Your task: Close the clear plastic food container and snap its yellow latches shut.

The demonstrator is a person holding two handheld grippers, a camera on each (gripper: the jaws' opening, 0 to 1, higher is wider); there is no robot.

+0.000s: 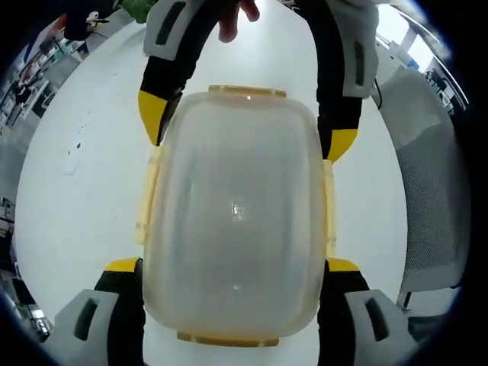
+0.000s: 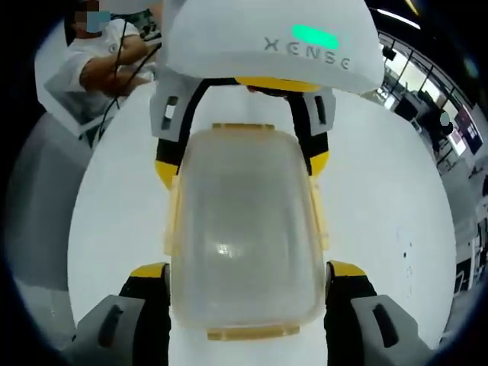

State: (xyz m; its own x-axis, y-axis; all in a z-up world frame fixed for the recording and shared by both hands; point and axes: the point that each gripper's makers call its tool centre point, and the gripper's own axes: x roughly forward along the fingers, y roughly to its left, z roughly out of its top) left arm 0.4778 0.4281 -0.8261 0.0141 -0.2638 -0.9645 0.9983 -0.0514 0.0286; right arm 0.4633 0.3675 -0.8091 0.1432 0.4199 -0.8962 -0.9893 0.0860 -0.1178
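The clear plastic food container point(image 1: 236, 213) lies on the white table point(image 1: 76, 191), lid on top, with yellow latches point(image 1: 248, 91) along its edges. My left gripper point(image 1: 232, 267) straddles its near end, both yellow-tipped jaws pressed against the side walls. From the opposite end my right gripper point(image 1: 248, 126) clamps the far end the same way. In the right gripper view the container point(image 2: 244, 229) sits between my right gripper point(image 2: 248, 271) at the bottom and the left gripper point(image 2: 242, 168) beyond. I cannot tell whether the side latches point(image 2: 171, 221) are snapped down.
A grey mesh chair point(image 1: 427, 191) stands off the table's edge, also seen as the chair point(image 2: 46, 198) at the left of the right gripper view. A person in a white sleeve point(image 2: 107, 69) sits beyond. A hand point(image 1: 232, 23) holds the right gripper.
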